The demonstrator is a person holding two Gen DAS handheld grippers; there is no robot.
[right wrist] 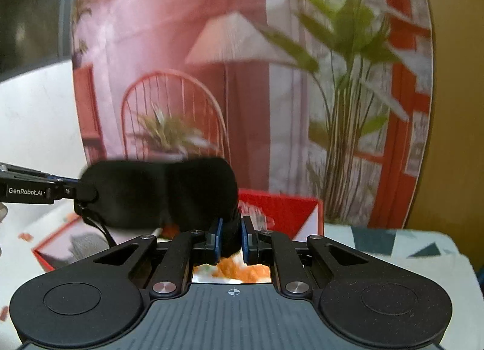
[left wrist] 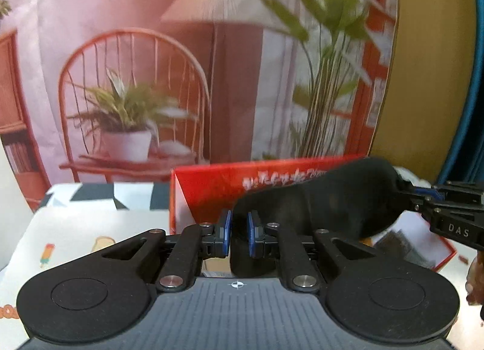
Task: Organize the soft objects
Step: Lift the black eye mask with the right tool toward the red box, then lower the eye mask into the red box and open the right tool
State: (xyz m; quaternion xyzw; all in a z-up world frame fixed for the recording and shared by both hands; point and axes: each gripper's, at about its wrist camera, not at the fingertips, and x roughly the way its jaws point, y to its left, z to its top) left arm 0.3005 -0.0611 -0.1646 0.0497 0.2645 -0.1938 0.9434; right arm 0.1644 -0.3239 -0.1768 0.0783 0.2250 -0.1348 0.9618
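Your left gripper (left wrist: 239, 233) and right gripper (right wrist: 231, 239) each clenched on opposite ends of black sleep mask (right wrist: 157, 192), stretched in air above open red box (left wrist: 208, 189). Box's upright lid just behind mask; printed backdrop (left wrist: 151, 62) close beyond. Bench (left wrist: 75, 229) under patterned cloth, open to your left. Mask soft, padded, matte; thin strap probably dangling, blurred.

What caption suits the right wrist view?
Two claws hold a soft black padded eye mask above an open red cardboard box.
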